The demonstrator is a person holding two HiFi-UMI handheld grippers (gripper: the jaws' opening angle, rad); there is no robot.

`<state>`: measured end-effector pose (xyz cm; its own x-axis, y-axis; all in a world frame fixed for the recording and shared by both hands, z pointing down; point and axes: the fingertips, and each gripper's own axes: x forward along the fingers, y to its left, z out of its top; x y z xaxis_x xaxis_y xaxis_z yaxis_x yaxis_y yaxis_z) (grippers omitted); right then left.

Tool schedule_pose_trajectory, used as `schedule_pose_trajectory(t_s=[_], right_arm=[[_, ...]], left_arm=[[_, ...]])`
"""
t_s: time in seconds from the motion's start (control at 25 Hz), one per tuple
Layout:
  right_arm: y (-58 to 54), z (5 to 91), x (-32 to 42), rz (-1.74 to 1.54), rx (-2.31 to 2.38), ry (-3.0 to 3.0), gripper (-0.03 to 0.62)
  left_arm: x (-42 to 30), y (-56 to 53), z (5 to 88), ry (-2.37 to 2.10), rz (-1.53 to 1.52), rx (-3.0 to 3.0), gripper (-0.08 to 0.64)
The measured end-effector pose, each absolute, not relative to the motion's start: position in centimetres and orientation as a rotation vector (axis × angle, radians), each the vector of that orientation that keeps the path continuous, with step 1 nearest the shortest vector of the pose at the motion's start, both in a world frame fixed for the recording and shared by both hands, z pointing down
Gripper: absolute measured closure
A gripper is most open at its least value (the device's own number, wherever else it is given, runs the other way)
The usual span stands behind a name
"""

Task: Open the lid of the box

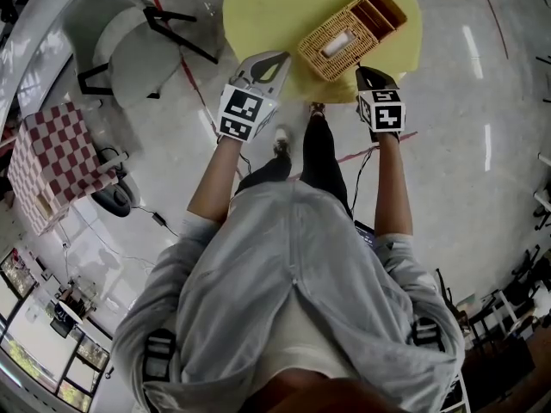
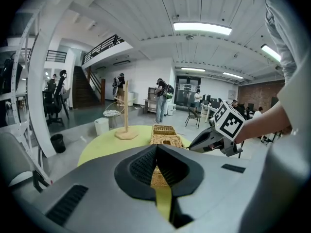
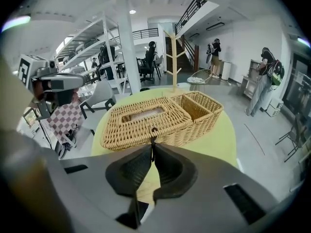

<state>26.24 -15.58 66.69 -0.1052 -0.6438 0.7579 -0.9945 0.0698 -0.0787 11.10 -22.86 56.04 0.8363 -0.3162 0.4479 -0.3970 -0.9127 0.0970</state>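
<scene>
**One box (image 1: 349, 34) on a round table (image 1: 267, 7), its lid (image 1: 331, 48) down**

At the far left of the head view a checked cloth (image 1: 53, 157) drapes something on the floor. A white chair (image 1: 129, 46) stands beyond it, apart from the table. The person (image 1: 293, 299), in a grey top, stands at the table's near edge with both arms stretched forward.

The left gripper (image 1: 277, 60) hovers over the near-left rim of the yellow table, just beside the box's left corner. In the left gripper view its jaws are pressed together at the tips with nothing between them. Wicker shows only beyond them.

The box is a long wicker basket lying slantwise on the table, towards its near-right side. The lid covers the larger, nearer part and lies flat and closed. A slot (image 1: 336, 41) in its top shows something pale inside. The farther end of the box is an open-topped compartment (image 1: 383, 11). In the right gripper view a wooden stand (image 3: 173, 57) with pegs rises from the table behind the box.

The right gripper (image 1: 365, 73) is at the box's near-right side, its tips against the front edge of the lid. In the right gripper view its jaws are narrowed to a thin line. They are closed on the small dark loop (image 3: 153, 129) that sits at the middle of that edge. Each gripper's marker cube faces up towards the head camera.
</scene>
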Motion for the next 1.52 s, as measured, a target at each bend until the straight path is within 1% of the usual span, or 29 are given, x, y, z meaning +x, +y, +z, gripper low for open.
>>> schedule_pose_trajectory(t_s=[0.36,0.68,0.88,1.2,1.52], right_arm=[[-17.2,61.4,26.3,0.744,1.643,-1.847,0.552],[-21.3,55.8,25.1,0.622,1.592,-1.930,0.552],[-25.3,53.7,23.9,0.565,1.488,-1.992,0.552],[-32.2,53.6,22.1,0.467,1.328,-2.073,0.551],[-36.8,56.2,20.8,0.441,1.158,-2.113,0.551]], left_arm=[[10.3,-24.1,52.8,-0.603,0.559,2.861,0.531],[9.1,-27.4,49.5,-0.733,0.485,2.857,0.531],[8.4,-29.7,48.3,-0.837,0.458,2.833,0.531],[6.8,-33.5,49.2,-1.010,0.522,2.768,0.531],[6.2,-36.2,51.4,-1.118,0.552,2.645,0.531]])
